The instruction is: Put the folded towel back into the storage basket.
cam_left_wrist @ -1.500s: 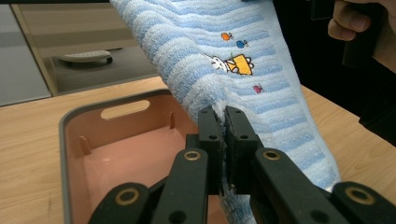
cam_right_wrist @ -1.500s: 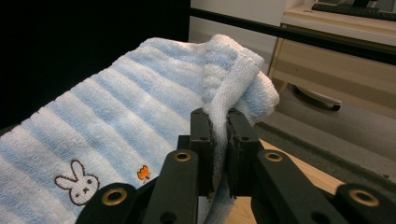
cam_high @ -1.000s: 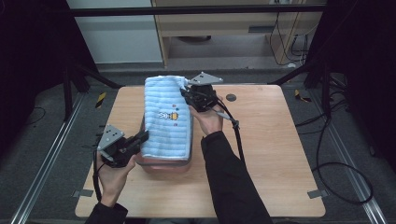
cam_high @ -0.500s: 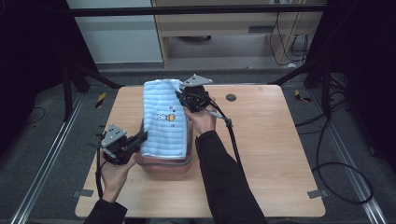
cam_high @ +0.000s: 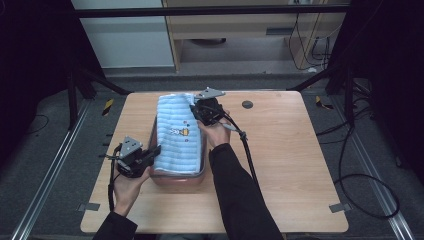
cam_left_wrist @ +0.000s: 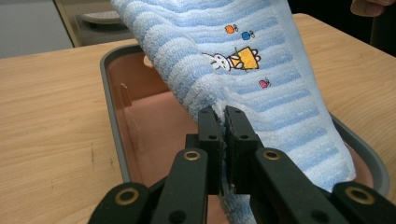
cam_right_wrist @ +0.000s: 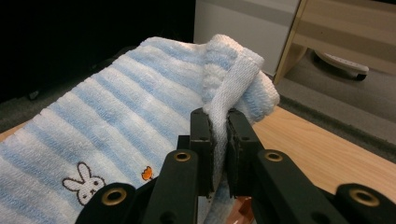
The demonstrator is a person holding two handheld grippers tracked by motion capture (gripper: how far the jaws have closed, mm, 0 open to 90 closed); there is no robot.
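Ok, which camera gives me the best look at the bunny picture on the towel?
The left gripper view: the bunny on the towel is close, sharp and upright in colour. The right gripper view shows the bunny at the bottom edge, partly behind a jaw. In the high view it is a tiny mark.

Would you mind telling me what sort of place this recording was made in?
Probably a lab or data-collection workspace, not a home: the light wooden table stands between metal floor rails, black cables trail over grey carpet, and a person holds the cabled left gripper and right gripper.
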